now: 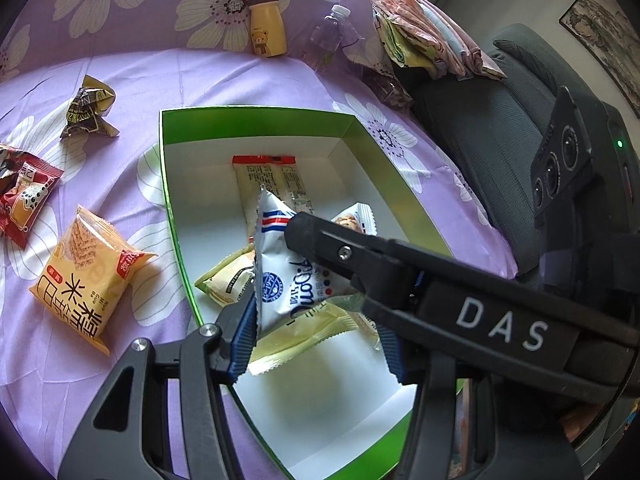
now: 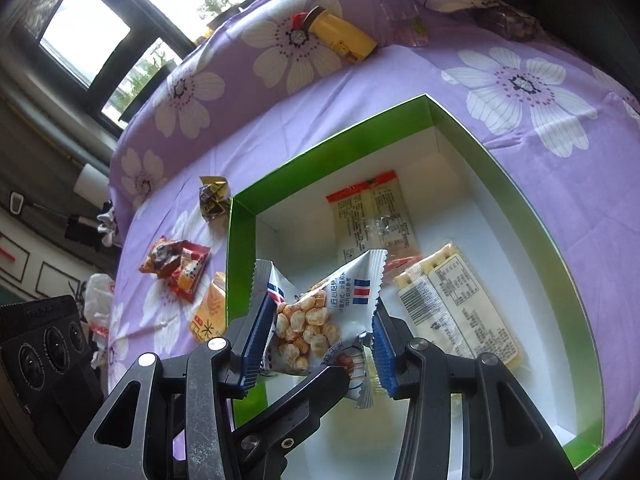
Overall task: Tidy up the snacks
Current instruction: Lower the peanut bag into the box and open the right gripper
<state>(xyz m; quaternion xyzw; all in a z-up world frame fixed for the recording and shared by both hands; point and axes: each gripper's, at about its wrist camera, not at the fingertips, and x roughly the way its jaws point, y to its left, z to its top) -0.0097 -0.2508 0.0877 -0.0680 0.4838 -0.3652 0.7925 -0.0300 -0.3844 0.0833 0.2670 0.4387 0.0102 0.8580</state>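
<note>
A green box (image 1: pixel 256 112) with a white inside lies on the purple flowered cloth; it also shows in the right wrist view (image 2: pixel 240 248). My right gripper (image 2: pixel 316 340) is shut on a white snack packet (image 2: pixel 320 312) with a red-and-blue flag mark, held above the box. The same white packet (image 1: pixel 280 280) sits between the fingers of my left gripper (image 1: pixel 316 344), whose blue pads stand apart on either side of it. The right gripper's finger (image 1: pixel 340 248) crosses the left wrist view. Several pale packets (image 1: pixel 272 188) lie in the box.
An orange packet (image 1: pixel 88 276), red packets (image 1: pixel 24 196) and a dark crumpled wrapper (image 1: pixel 88 108) lie on the cloth left of the box. A yellow bear bottle (image 1: pixel 266 26) and a clear bottle (image 1: pixel 328 32) stand at the back. A dark chair (image 1: pixel 500 128) stands at the right.
</note>
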